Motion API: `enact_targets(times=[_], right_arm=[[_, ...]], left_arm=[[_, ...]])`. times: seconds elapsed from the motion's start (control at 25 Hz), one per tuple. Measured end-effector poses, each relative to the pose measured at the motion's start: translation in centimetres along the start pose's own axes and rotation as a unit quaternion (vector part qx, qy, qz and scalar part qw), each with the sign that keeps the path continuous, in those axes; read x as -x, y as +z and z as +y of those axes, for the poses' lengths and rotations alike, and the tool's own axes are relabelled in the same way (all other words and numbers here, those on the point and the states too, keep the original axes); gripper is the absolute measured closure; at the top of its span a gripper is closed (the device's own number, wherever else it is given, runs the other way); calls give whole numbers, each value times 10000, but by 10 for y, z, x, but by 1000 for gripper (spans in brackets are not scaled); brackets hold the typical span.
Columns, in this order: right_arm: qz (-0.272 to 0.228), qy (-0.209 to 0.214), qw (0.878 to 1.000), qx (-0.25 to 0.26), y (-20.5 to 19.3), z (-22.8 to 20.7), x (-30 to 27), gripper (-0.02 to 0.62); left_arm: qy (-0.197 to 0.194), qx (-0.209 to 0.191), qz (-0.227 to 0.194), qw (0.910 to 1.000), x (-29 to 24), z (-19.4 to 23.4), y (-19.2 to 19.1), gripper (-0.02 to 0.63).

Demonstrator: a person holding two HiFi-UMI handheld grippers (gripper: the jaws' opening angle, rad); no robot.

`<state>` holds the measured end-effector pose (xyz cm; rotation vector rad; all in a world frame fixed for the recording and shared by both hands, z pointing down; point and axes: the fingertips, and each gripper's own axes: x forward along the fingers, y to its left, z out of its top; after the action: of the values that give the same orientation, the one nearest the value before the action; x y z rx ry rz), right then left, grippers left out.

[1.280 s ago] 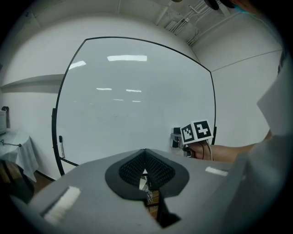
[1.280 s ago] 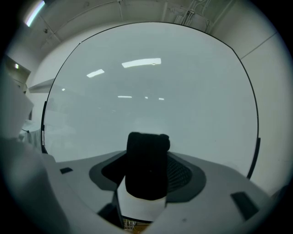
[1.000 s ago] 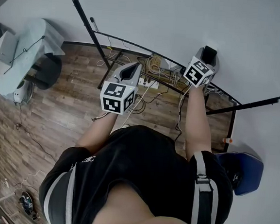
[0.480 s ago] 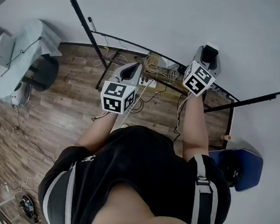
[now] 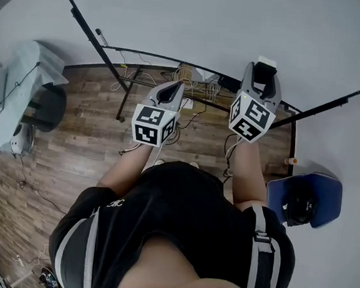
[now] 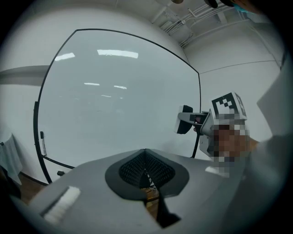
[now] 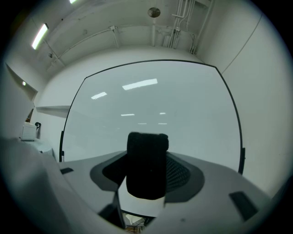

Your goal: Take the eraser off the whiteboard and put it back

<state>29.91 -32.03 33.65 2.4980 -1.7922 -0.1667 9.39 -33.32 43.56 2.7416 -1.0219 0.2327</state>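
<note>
The eraser (image 7: 146,170), black felt over a white body, stands upright between the jaws of my right gripper (image 7: 146,160), which is shut on it. Ahead of it is the black-framed whiteboard (image 7: 151,105), a short way off. In the head view the right gripper (image 5: 266,71) holds the eraser (image 5: 268,63) up close to the whiteboard (image 5: 197,22). My left gripper (image 5: 172,88) hovers to its left, jaws shut on nothing. The left gripper view shows its pads (image 6: 137,170) meeting, the whiteboard (image 6: 114,91) ahead, and the eraser (image 6: 185,121) held at the right.
A marker (image 6: 43,142) hangs at the whiteboard's left edge. Under the board are stand legs (image 5: 124,98) and a tangle of cables (image 5: 192,78) on the wood floor. A blue chair (image 5: 325,203) stands at the right, grey covered equipment (image 5: 28,89) at the left.
My right gripper has come up and back from the whiteboard with the eraser in it. The left gripper has drifted slightly. The head view has shifted a little.
</note>
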Motion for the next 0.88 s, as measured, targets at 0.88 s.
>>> enact_targets(times=[0.88], right_arm=[[335, 79, 9994, -48, -44, 6, 60, 357]], left_arm=[[-582, -86, 79, 9982, -19, -42, -7, 597]])
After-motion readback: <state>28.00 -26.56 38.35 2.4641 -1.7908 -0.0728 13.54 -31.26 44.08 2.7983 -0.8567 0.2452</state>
